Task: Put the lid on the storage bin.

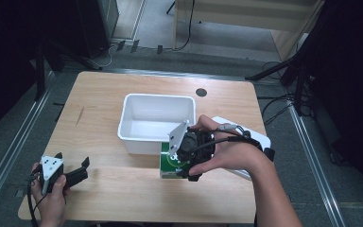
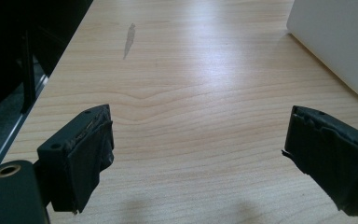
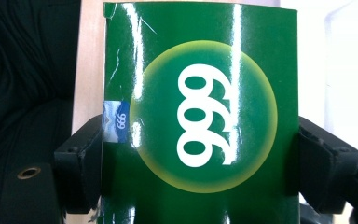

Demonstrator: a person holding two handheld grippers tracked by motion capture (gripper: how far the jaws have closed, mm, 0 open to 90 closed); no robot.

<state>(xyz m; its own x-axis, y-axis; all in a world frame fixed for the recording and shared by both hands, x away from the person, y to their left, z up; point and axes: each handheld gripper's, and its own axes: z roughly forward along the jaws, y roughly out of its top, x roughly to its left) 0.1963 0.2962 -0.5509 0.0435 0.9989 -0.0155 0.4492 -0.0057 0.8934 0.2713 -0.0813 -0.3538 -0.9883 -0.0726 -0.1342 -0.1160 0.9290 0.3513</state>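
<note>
A glossy green box [image 3: 200, 116] printed with a white "999" in a yellow-ringed circle sits between the two black jaws of my right gripper [image 3: 200, 158], which touch both its sides. From above, that green box [image 1: 167, 163] stands on the table just in front of the white bin [image 1: 157, 118], partly hidden under my right gripper [image 1: 182, 158] and the hand holding it. My left gripper [image 1: 71, 172] rests at the table's near left corner. Its jaws [image 2: 196, 154] stand wide apart over bare wood with nothing between them.
The white rectangular bin is empty and sits mid-table; its corner [image 2: 340, 42] shows at the upper right of the left gripper view. A flat white object [image 1: 253, 137] lies under the right forearm. The wooden table [image 1: 99, 94] has a dark round hole [image 1: 201, 92] near its far edge.
</note>
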